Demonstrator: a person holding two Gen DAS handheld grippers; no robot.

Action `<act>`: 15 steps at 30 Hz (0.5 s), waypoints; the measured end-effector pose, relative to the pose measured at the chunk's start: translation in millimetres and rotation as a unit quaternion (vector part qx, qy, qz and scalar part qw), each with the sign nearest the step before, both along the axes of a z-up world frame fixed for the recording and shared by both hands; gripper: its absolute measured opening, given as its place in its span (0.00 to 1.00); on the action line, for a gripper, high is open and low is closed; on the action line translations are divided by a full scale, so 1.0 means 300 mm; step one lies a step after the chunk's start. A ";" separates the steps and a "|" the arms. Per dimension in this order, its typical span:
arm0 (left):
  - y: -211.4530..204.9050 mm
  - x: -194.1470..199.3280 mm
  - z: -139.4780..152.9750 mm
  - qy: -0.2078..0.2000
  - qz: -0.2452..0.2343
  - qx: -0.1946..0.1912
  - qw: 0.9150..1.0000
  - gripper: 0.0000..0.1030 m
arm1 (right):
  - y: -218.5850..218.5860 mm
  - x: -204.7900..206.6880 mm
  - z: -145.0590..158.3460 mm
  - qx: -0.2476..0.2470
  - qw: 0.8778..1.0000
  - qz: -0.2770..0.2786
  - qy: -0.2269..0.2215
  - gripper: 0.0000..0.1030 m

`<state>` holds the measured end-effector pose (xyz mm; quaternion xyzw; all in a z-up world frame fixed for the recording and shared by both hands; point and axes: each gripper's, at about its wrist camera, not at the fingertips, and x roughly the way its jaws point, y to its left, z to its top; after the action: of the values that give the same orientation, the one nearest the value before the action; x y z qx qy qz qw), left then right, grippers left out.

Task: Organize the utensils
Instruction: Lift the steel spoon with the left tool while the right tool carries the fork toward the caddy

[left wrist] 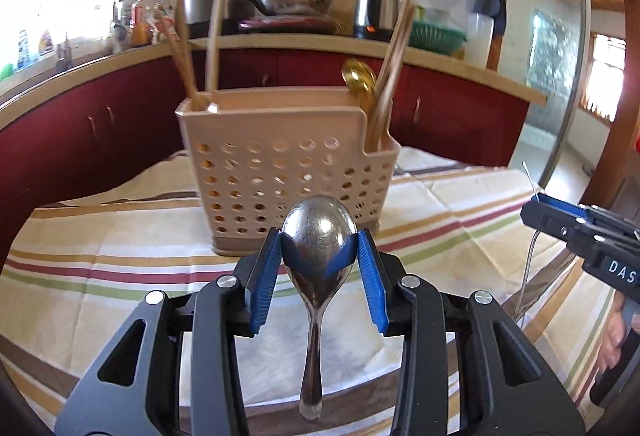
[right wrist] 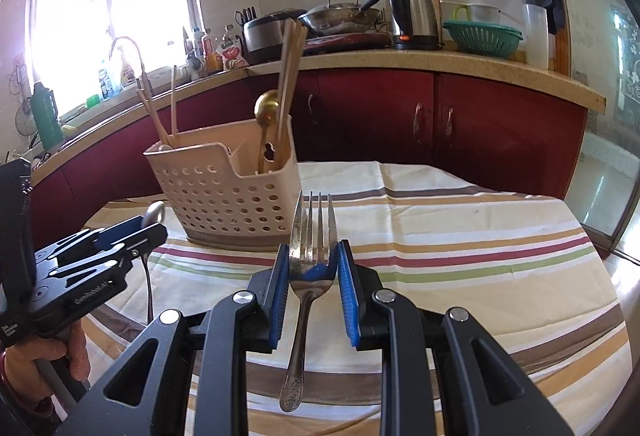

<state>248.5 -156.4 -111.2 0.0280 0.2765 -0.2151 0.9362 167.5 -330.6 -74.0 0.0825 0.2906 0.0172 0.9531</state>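
A beige perforated utensil basket (left wrist: 280,172) (right wrist: 228,204) stands on the striped tablecloth, with wooden chopsticks (right wrist: 290,68) and a gold spoon (right wrist: 267,104) in it. My left gripper (left wrist: 319,238) is shut on the bowl of a silver spoon (left wrist: 312,316), whose handle hangs down toward the camera, just in front of the basket. My right gripper (right wrist: 313,248) is shut on a steel fork (right wrist: 316,220), tines up, to the right of the basket's front. In the right wrist view the left gripper (right wrist: 148,232) with its spoon (right wrist: 155,214) shows at the left.
The striped cloth (right wrist: 440,256) covers a round table. Behind it runs a counter with red cabinets (right wrist: 380,116) that carries a kettle (right wrist: 414,16), a wok, a rice cooker and a green colander (right wrist: 482,36). A person's hand (right wrist: 60,356) holds the left gripper's handle.
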 end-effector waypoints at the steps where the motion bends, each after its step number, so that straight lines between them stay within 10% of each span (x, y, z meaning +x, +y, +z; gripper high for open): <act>1: 0.007 -0.005 0.007 -0.003 0.002 -0.003 1.000 0.37 | 0.006 -0.003 0.008 -0.001 1.000 0.001 -0.002 0.24; 15: 0.117 -0.052 0.194 -0.082 0.030 -0.049 0.995 0.37 | 0.067 0.002 0.138 -0.001 0.997 0.014 -0.070 0.24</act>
<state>232.8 -121.2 -53.1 -0.0086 0.1887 -0.1976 0.9619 168.0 -310.5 -32.5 0.0762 0.2239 0.0360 0.9710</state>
